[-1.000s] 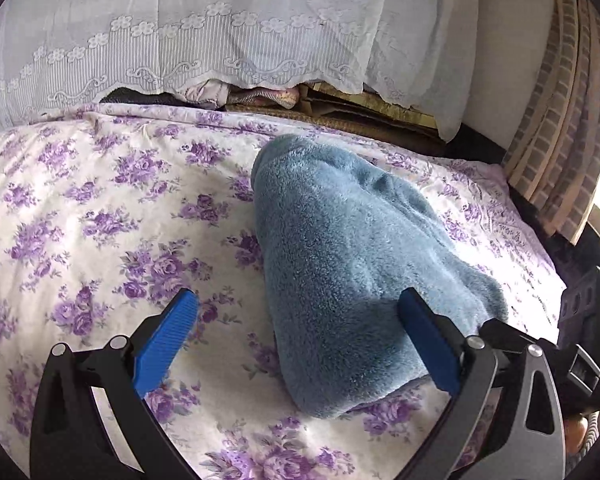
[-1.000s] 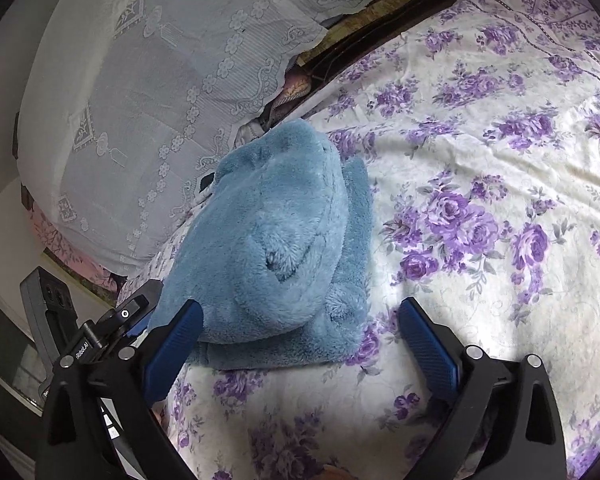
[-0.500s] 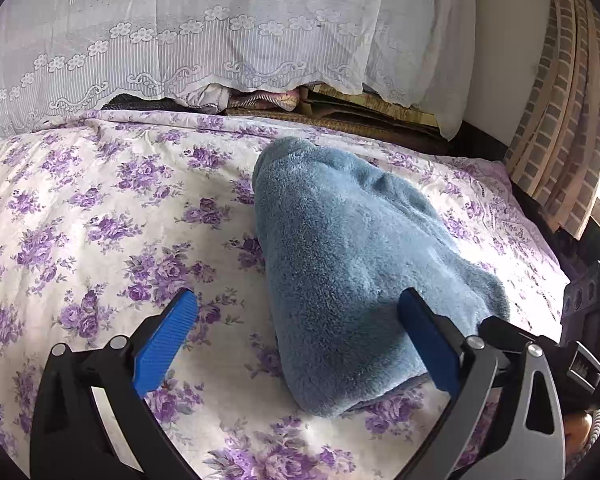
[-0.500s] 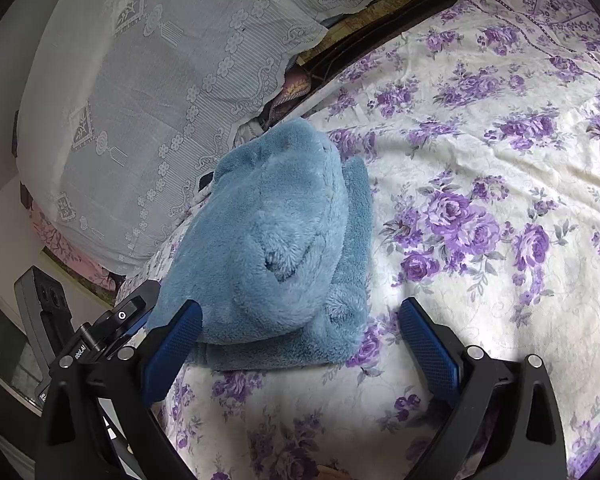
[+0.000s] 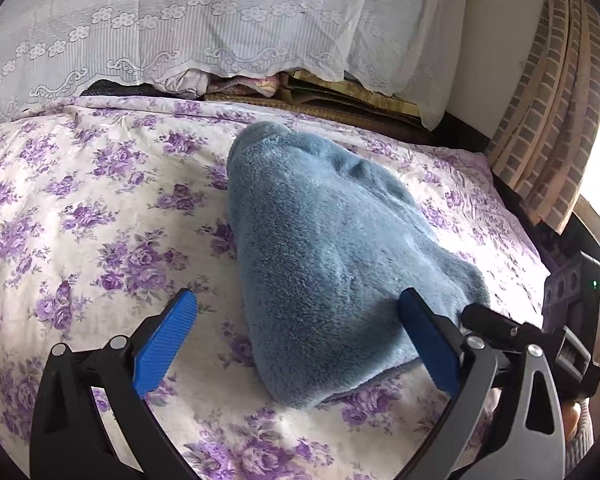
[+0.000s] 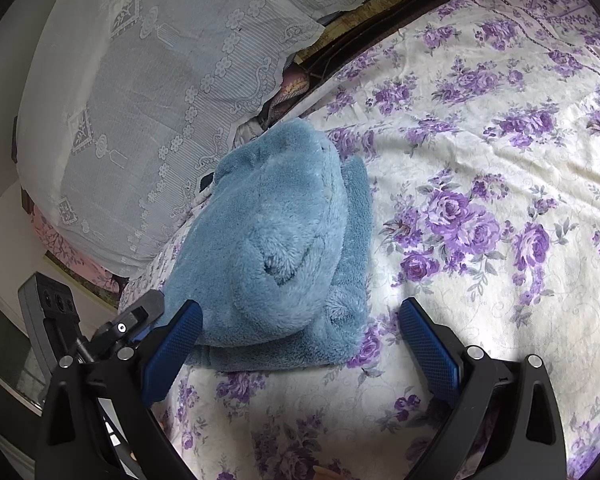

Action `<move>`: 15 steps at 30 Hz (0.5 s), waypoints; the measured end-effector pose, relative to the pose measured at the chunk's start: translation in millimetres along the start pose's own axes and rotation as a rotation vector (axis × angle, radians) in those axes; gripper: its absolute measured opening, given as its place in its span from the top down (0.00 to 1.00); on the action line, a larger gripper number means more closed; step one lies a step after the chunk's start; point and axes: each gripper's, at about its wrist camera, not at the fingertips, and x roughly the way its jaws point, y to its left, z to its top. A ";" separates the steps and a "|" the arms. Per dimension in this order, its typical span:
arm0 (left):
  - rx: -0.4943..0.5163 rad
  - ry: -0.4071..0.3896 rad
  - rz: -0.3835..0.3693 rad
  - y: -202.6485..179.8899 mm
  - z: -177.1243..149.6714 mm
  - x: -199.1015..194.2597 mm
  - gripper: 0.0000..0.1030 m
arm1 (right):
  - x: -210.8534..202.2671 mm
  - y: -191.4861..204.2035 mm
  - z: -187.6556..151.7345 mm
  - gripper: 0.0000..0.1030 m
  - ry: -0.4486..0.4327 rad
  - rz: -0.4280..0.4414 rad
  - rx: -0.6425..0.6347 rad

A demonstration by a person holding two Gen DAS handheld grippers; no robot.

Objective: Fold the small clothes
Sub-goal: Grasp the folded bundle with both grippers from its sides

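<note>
One folded blue fleece garment (image 5: 332, 264) lies on the floral sheet (image 5: 80, 216), at twelve o'clock from two wide-spread, empty grippers, left gripper (image 5: 296, 340) and right gripper (image 6: 300, 344).

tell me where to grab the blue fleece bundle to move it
Probably the near end of the blue fleece bundle, where the stacked layers make a thick edge on the bedspread. Bring the open right claw in low from the front so one finger slides under. The rounded top gives nothing to pinch. The left claw is also open.
</note>
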 end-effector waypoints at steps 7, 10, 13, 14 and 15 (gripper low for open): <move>-0.083 0.086 -0.150 9.5 16.6 16.0 0.05 | 16.0 -19.5 35.0 0.04 0.083 0.021 0.149; -0.146 0.157 -0.214 17.5 27.1 38.5 0.05 | 30.3 -23.6 49.4 0.04 0.125 -0.002 0.184; -0.181 0.196 -0.228 24.2 31.6 60.5 0.05 | 46.5 -20.2 58.8 0.03 0.132 -0.022 0.171; -0.199 0.216 -0.244 27.3 30.4 70.4 0.05 | 50.5 -19.1 60.1 0.03 0.130 -0.023 0.164; -0.235 0.242 -0.289 31.8 26.3 81.7 0.04 | 56.3 -17.3 62.6 0.03 0.124 -0.023 0.152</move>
